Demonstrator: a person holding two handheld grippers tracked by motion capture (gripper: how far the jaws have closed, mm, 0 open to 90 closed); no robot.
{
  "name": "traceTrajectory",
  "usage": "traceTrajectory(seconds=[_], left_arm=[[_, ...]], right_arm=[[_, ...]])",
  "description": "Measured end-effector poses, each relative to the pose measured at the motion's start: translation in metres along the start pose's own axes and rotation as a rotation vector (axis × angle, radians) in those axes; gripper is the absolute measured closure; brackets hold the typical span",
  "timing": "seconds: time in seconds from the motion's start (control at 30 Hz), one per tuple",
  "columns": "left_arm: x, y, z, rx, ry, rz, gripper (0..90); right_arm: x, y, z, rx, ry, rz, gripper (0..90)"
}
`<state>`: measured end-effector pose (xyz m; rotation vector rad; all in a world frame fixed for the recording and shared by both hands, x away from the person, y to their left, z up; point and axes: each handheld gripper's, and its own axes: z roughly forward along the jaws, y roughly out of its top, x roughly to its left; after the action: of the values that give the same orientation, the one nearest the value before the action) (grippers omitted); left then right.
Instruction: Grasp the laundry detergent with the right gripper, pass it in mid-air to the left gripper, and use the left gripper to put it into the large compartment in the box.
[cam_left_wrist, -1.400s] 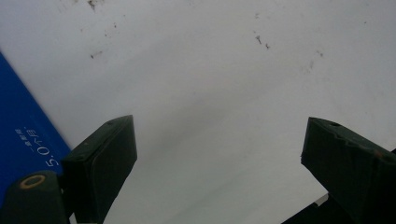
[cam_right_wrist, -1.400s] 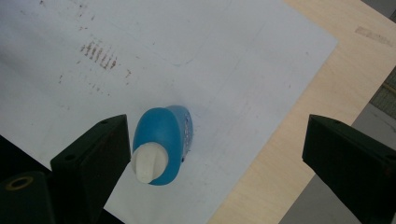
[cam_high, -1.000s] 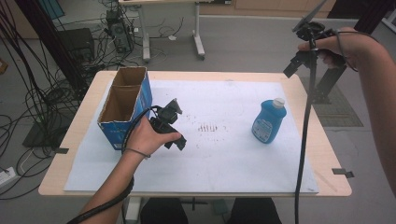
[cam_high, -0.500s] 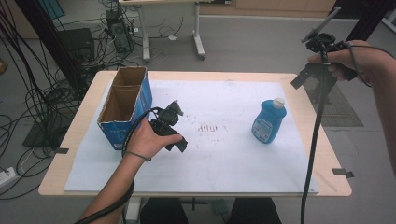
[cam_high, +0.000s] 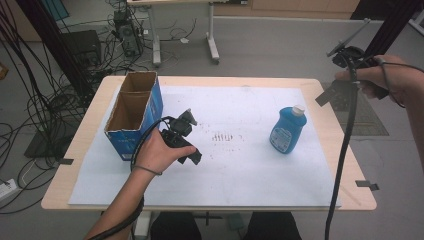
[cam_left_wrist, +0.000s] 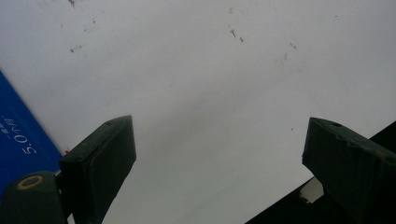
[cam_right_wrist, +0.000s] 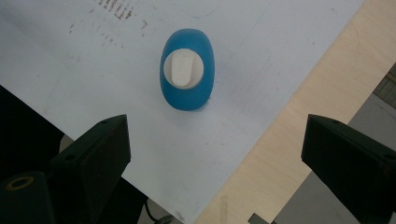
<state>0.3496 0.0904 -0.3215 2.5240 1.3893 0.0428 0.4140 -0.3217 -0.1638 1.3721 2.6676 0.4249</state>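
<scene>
Legible print: "5.0" in white on the blue side of the cardboard box (cam_left_wrist: 21, 140), seen in the left gripper view; smaller characters beside it are unreadable. Blue bottle (cam_high: 287, 131): label unreadable.

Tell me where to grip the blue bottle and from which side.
Grip the blue bottle across its narrower sides at mid-body, coming down from above with the right gripper. It stands upright, is oval seen from above, and its white cap looks too small for a firm hold.
</scene>
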Motion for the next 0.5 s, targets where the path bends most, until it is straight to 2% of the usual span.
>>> traceTrajectory(seconds=[0.5], left_arm=[[-0.002,-0.005,0.001,-0.002,-0.007,-0.001,10.0]], right_arm=[[0.005,-0.021,0.014,0.005,-0.006,0.003,7.8]])
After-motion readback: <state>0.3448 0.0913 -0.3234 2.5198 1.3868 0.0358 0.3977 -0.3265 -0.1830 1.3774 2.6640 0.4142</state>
